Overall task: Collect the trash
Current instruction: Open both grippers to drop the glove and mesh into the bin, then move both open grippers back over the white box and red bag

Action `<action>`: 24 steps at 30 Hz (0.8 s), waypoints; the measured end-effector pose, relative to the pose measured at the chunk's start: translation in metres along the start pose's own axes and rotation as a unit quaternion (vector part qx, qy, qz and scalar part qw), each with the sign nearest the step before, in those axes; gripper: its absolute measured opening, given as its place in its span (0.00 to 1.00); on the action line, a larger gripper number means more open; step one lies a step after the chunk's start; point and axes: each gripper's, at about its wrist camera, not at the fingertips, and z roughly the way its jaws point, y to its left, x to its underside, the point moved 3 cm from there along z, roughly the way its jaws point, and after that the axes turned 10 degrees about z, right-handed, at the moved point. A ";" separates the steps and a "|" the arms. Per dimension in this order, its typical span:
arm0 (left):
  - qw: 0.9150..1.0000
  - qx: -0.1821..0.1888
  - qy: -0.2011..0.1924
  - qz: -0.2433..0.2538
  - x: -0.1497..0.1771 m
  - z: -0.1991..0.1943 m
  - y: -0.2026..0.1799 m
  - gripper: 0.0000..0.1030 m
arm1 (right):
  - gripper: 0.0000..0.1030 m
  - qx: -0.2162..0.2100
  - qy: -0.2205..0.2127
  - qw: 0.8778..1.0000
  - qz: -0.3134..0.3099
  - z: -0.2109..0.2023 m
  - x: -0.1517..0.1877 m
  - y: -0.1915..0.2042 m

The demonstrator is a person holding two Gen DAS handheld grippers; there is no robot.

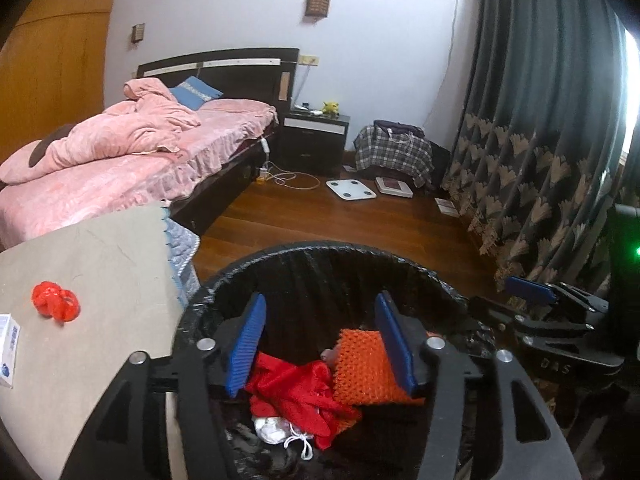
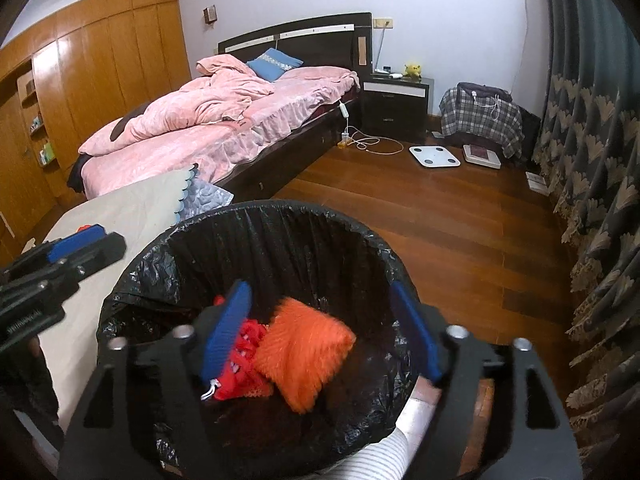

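Both jaws stand apart and empty as we hold the left gripper (image 1: 320, 344) and right gripper (image 2: 320, 332) over the black-lined bin (image 2: 280, 210), with nothing pressed between either pair of blue pads. Below and between them, down in the bin, lie an orange mesh sleeve (image 2: 304, 356) and a red net (image 1: 298, 392), beside a small white wad (image 1: 272, 430) with a cord. Off to the left of the left jaws, a crumpled red wrapper (image 1: 55, 301) sits on the grey table (image 1: 100, 280), with a white box (image 1: 9, 350) beyond it at the edge. We judge the wrapper light, soft and crackly, likely to slip or spring out of shape, so a pinch across its bunched middle looks safest. Print on the box is too blurred to read; faint lettering on the right gripper's body, seen from the left wrist, seems to read "DAS", while that on the left gripper's is illegible.
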 end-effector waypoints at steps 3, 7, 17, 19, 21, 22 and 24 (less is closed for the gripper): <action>1.000 -0.018 -0.010 -0.008 0.000 -0.012 0.013 0.69 | 0.90 -0.003 -0.013 1.000 -0.001 -0.006 -0.003 0.003; 0.999 -0.043 -0.023 -0.018 -0.001 -0.031 0.031 0.80 | 0.94 -0.018 -0.020 1.000 0.003 -0.013 -0.009 0.014; 0.992 -0.113 -0.044 -0.044 0.014 -0.081 0.086 0.92 | 0.95 -0.067 -0.046 0.997 -0.018 -0.020 -0.025 0.073; 0.990 -0.127 -0.044 -0.050 0.018 -0.088 0.096 0.93 | 0.95 -0.075 -0.045 0.996 -0.023 -0.016 -0.027 0.087; 0.987 -0.142 -0.042 -0.058 0.025 -0.096 0.109 0.93 | 0.95 -0.084 -0.040 0.995 -0.028 -0.010 -0.027 0.102; 0.986 -0.148 -0.041 -0.062 0.028 -0.099 0.115 0.93 | 0.95 -0.090 -0.037 0.995 -0.032 -0.007 -0.027 0.111; 0.984 -0.162 -0.039 -0.069 0.034 -0.105 0.128 0.93 | 0.95 -0.098 -0.035 0.994 -0.042 -0.001 -0.026 0.127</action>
